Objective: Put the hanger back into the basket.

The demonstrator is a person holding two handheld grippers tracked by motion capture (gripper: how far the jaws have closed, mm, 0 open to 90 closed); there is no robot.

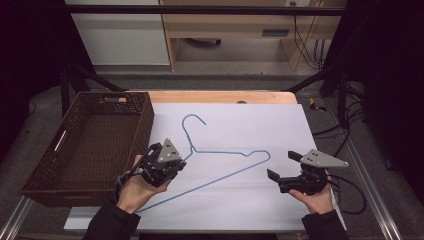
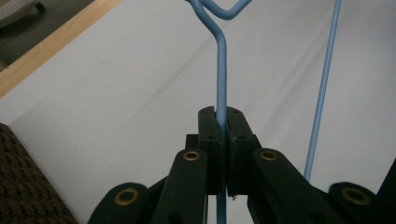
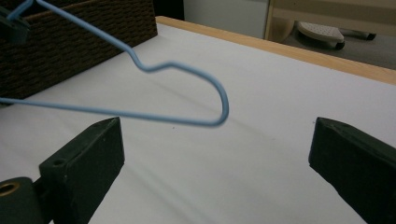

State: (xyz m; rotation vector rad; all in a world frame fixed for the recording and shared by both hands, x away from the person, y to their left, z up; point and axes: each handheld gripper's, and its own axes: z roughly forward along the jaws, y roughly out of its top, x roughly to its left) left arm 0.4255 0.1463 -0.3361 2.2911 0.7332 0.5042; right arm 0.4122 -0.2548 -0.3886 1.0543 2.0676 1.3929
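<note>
A blue wire hanger [image 1: 235, 152] hangs slightly above a white sheet [image 1: 250, 200], hook pointing to the far side. My left gripper [image 1: 179, 162] is shut on the hanger's left arm just below the neck. In the left gripper view the wire [image 2: 222, 70] runs straight out from between the closed jaws of that gripper [image 2: 220, 114]. My right gripper [image 1: 284, 165] stands open just right of the hanger's rounded right end. In the right gripper view that end [image 3: 219, 102] floats ahead of the wide-open gripper [image 3: 217, 128], apart from both jaws.
A dark brown wicker basket [image 1: 145, 120] stands at the table's left, against the sheet, with nothing in it; it shows again at the far left [image 3: 70, 42]. The wooden table edge [image 1: 220, 96] runs along the back. Cables trail off at the right [image 1: 350, 190].
</note>
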